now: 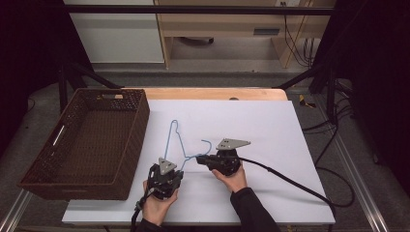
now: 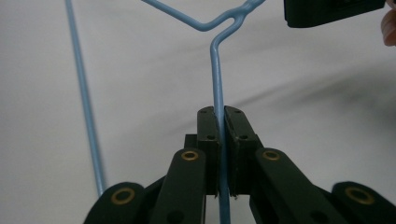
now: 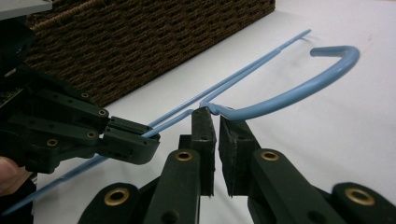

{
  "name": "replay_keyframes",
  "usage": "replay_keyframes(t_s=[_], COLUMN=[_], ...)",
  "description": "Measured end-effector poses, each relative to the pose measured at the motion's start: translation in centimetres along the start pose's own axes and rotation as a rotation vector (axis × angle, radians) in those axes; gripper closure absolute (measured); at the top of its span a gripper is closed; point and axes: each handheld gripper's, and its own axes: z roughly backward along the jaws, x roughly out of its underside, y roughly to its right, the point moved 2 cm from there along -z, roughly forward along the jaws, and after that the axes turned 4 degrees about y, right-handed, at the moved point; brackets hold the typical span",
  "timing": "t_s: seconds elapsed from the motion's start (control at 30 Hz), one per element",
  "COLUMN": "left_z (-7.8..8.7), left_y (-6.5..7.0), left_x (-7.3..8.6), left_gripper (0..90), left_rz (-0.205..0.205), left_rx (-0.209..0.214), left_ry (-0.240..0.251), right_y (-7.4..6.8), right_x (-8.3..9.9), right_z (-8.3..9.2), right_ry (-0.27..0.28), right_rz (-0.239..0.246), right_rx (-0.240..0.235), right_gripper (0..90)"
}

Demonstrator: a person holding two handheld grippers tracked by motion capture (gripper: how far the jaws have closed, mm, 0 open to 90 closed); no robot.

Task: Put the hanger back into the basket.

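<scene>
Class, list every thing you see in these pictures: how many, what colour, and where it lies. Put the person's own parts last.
Wire hanger: one, light blue, on the white sheet near the middle, held at its front end by both tools.
Woven basket: one, dark brown, on the table's left side, nothing in it.
White sheet: one, white, covering most of the table.
Table: one, light wood, its far edge showing beyond the sheet.
Cabinet: one, light wood, on the floor behind the table.
Left tool: one, black, shut on the hanger's wire.
Right tool: one, black, shut at the hanger's neck below the hook.
Hands: two, at the table's near edge, each holding a tool.
</scene>
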Motion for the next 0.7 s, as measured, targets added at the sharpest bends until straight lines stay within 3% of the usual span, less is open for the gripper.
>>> replay_keyframes(t_s=[0.13,0.37,0.57,0.7], left_z=[0.5,2.3,4.2,4.9], left_y=[0.0,-0.7,-0.9,-0.9], left_x=[-0.2,-1.0,-2.5,-3.9], left_gripper=[86.8,87.1,87.1,87.1], left_rz=[-0.008,0.001,-0.018,-0.017], left_rx=[-0.031,-0.043,-0.008,0.053], left_ry=[0.033,0.096,0.137,0.158], right_y=[-0.3,-0.9,-0.9,-0.5], right_x=[-0.3,-0.8,-1.5,-1.8], right_z=[0.5,2.2,4.7,6.9], right_ry=[0.007,0.008,0.027,0.039], right_rz=[0.014,0.058,0.098,0.095], right_rx=[0.014,0.052,0.098,0.118], right_gripper=[80.5,72.1,65.6,57.7])
